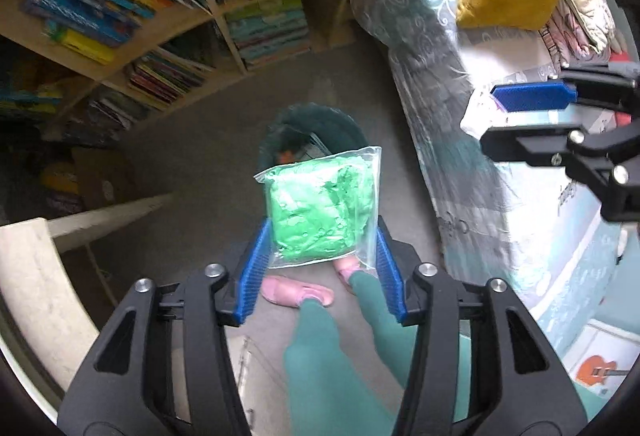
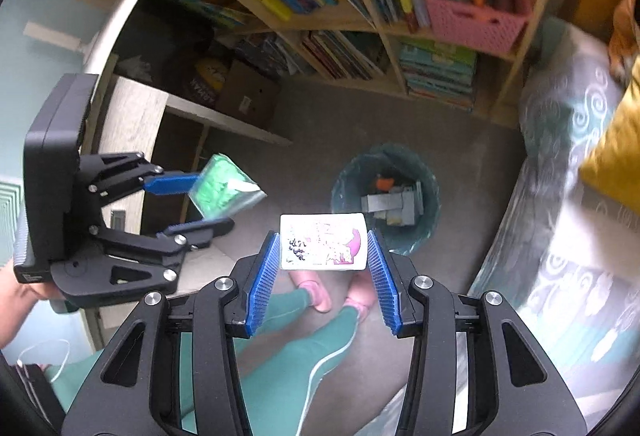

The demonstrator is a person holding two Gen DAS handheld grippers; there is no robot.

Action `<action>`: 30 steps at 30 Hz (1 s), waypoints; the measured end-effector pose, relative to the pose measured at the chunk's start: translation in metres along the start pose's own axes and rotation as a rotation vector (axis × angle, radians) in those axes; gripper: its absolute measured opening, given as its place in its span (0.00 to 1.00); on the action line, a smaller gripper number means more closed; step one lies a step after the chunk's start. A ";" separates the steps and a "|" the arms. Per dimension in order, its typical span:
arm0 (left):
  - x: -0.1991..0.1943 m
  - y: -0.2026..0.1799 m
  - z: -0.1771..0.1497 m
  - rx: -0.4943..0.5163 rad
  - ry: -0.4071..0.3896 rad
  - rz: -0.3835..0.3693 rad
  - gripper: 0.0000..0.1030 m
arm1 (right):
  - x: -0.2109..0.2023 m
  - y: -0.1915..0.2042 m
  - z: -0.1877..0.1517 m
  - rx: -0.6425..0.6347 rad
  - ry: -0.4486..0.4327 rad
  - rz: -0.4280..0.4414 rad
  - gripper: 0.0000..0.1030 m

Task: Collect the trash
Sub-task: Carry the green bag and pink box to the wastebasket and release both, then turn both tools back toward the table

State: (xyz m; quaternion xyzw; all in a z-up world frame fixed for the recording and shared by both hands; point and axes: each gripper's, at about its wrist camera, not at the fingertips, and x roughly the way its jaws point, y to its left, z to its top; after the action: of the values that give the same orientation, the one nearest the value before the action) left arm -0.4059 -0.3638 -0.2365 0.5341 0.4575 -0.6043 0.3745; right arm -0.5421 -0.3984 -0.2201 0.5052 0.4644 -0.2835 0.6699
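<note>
The left tongs (image 1: 322, 236) grip a clear bag of green material (image 1: 322, 209) between the blue pads, above the floor. The right tongs (image 2: 324, 246) are closed on a small white packet with purple print (image 2: 323, 242). Both point down over a dark green bin (image 2: 386, 195) (it already contains some grey and orange scraps), which stands on the grey carpet between the bookshelf (image 2: 360, 35) and the bed (image 2: 568, 195).

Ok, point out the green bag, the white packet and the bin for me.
green bag (image 1: 320, 207), left wrist view, on the green filling at its middle.
white packet (image 2: 324, 242), right wrist view, middle of its printed face.
bin (image 2: 430, 187), right wrist view, on its right inner wall.
</note>
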 end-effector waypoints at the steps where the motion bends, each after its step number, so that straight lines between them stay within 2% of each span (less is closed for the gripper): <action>1: 0.002 -0.001 0.001 0.002 0.003 0.007 0.62 | 0.002 -0.003 -0.001 0.012 0.002 -0.002 0.47; 4: 0.010 -0.005 0.002 0.029 0.022 0.032 0.73 | 0.004 -0.012 -0.004 0.053 0.001 0.015 0.56; 7: 0.013 -0.006 0.002 0.038 0.035 0.035 0.78 | 0.004 -0.019 -0.004 0.081 -0.005 0.022 0.58; 19: -0.002 0.012 -0.005 -0.003 0.009 0.042 0.79 | -0.008 -0.026 0.009 0.065 -0.015 0.030 0.60; 25: -0.030 0.032 -0.020 -0.043 -0.038 0.051 0.79 | -0.014 0.001 0.029 -0.025 -0.017 0.061 0.61; 30: -0.064 0.065 -0.040 -0.140 -0.106 0.087 0.82 | -0.018 0.044 0.058 -0.143 -0.023 0.104 0.61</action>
State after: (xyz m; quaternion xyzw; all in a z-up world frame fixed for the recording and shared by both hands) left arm -0.3231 -0.3479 -0.1832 0.4931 0.4545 -0.5813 0.4608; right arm -0.4926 -0.4401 -0.1817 0.4761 0.4489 -0.2203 0.7233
